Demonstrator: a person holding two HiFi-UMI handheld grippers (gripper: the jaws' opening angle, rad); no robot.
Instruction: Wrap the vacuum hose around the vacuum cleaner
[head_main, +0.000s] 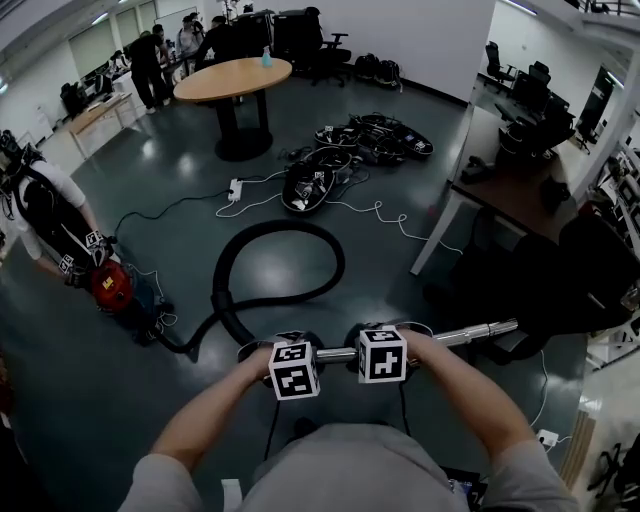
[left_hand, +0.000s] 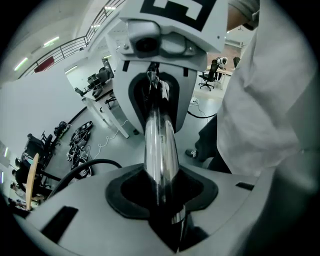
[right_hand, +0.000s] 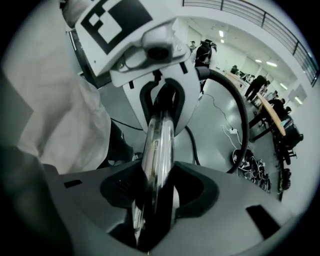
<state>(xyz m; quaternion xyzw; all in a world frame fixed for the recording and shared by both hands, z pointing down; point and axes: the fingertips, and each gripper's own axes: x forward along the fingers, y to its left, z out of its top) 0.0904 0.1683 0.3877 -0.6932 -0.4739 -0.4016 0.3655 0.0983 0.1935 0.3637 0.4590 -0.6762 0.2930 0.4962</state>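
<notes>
In the head view I hold a chrome vacuum wand (head_main: 470, 335) level in front of me with both grippers side by side. My left gripper (head_main: 290, 352) is shut on the wand (left_hand: 160, 145), which runs through the notch between its jaws. My right gripper (head_main: 380, 350) is shut on the same wand (right_hand: 159, 145) just to the right. From the wand's left end the black hose (head_main: 335, 262) runs in a wide loop on the floor to the red vacuum cleaner (head_main: 110, 285) at the left. The hose (right_hand: 240, 110) arcs past in the right gripper view.
Another person (head_main: 45, 215) stands by the vacuum cleaner at the left. A power strip (head_main: 235, 188) with white cables and a heap of black gear (head_main: 350, 150) lie beyond the hose loop. A round wooden table (head_main: 233, 78) stands farther back, a desk (head_main: 500, 190) to the right.
</notes>
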